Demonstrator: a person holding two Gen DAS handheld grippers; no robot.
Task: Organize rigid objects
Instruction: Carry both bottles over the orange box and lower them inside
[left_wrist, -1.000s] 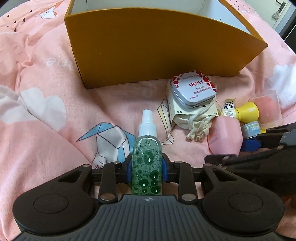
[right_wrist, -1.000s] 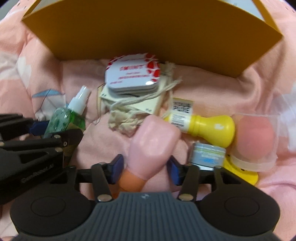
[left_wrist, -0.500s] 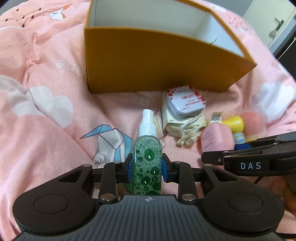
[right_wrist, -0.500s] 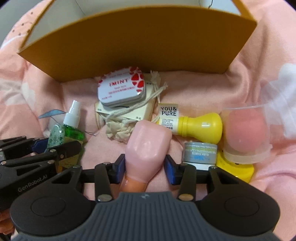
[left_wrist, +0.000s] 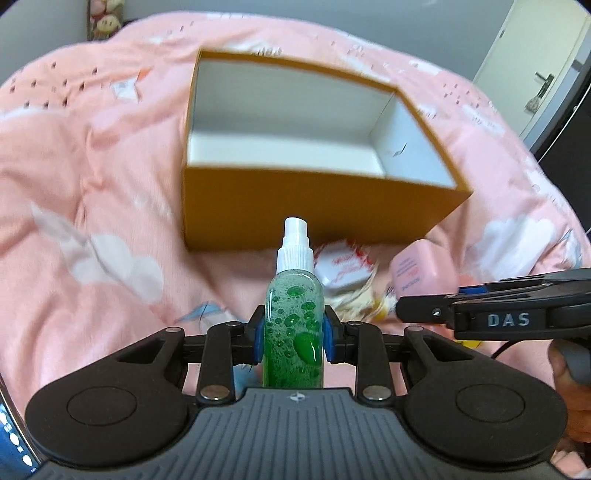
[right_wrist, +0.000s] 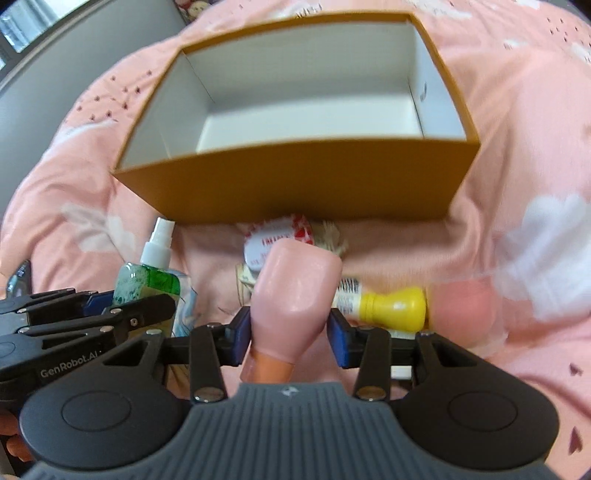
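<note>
My left gripper (left_wrist: 294, 341) is shut on a green spray bottle (left_wrist: 294, 314) with a white nozzle, held upright above the bedding. My right gripper (right_wrist: 290, 338) is shut on a pink squeeze bottle (right_wrist: 295, 295), its orange cap toward the camera. Each gripper shows in the other's view: the right gripper (left_wrist: 424, 312) beside the pink bottle (left_wrist: 415, 273), the left gripper (right_wrist: 122, 317) with the spray bottle (right_wrist: 151, 277). Ahead stands an open orange box (left_wrist: 314, 206) with a white, empty inside (right_wrist: 306, 122).
On the pink bedspread (left_wrist: 92, 177) in front of the box lie a red-and-white mint tin (right_wrist: 273, 238) on a cloth pouch, a yellow-capped bottle (right_wrist: 391, 308) and a clear cup with a pink sponge (right_wrist: 461, 306). A door (left_wrist: 535, 66) is at the far right.
Both grippers have risen with their bottles, so the box's white inside now shows from above. The right gripper's pads closed in onto the pink bottle.
</note>
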